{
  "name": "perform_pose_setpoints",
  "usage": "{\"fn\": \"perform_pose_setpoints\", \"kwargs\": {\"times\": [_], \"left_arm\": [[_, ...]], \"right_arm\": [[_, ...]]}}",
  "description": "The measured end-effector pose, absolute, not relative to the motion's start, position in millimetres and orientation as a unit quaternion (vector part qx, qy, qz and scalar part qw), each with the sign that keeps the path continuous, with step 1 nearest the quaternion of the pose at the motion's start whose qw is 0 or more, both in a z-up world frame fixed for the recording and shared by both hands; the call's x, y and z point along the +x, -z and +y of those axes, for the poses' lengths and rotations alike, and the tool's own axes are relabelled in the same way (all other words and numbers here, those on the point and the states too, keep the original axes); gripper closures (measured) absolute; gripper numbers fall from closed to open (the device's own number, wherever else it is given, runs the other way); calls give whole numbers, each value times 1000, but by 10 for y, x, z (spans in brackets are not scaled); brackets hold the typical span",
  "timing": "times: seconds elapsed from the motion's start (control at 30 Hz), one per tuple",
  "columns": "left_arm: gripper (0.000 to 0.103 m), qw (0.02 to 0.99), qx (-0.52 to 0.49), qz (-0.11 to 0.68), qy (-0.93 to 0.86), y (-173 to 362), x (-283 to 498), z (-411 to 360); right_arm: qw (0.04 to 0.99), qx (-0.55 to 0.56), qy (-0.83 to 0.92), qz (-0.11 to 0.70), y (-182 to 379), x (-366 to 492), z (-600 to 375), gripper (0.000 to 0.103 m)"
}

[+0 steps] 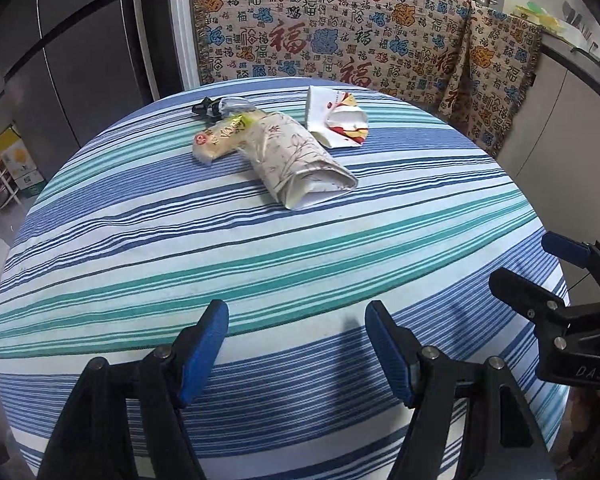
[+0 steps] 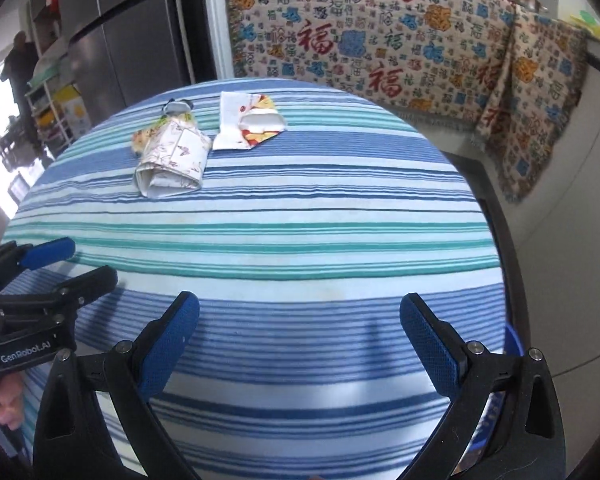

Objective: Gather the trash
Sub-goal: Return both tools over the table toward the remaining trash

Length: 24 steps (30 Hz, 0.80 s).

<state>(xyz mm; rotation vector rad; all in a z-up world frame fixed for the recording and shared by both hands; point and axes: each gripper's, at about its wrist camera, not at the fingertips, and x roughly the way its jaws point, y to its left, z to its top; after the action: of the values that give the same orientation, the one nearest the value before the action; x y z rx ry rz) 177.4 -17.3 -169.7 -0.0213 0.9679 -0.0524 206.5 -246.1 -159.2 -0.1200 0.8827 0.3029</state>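
Four wrappers [image 1: 300, 160] far beyond open jaws

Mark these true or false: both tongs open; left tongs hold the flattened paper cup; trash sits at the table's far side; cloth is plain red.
1. Both the left tongs and right tongs are open. True.
2. The left tongs hold the flattened paper cup. False: it lies on the table, untouched.
3. The cup, the yellow wrapper and the torn white wrapper lie at the far side. True.
4. The tablecloth is plain red. False: blue, teal and white stripes.
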Motion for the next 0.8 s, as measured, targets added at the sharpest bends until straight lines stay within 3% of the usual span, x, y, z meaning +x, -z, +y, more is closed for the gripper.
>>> {"fn": "perform_pose_setpoints", "kwargs": {"times": [0.37, 0.8], "left_arm": [[21, 892, 9, 451, 20, 1804, 1744, -18], [21, 898, 25, 437, 56, 1609, 2103, 422]], "right_arm": [[877, -67, -149, 452, 1873, 2256, -2204, 1], [880, -64, -147, 447, 1876, 2259, -2185, 0]]}}
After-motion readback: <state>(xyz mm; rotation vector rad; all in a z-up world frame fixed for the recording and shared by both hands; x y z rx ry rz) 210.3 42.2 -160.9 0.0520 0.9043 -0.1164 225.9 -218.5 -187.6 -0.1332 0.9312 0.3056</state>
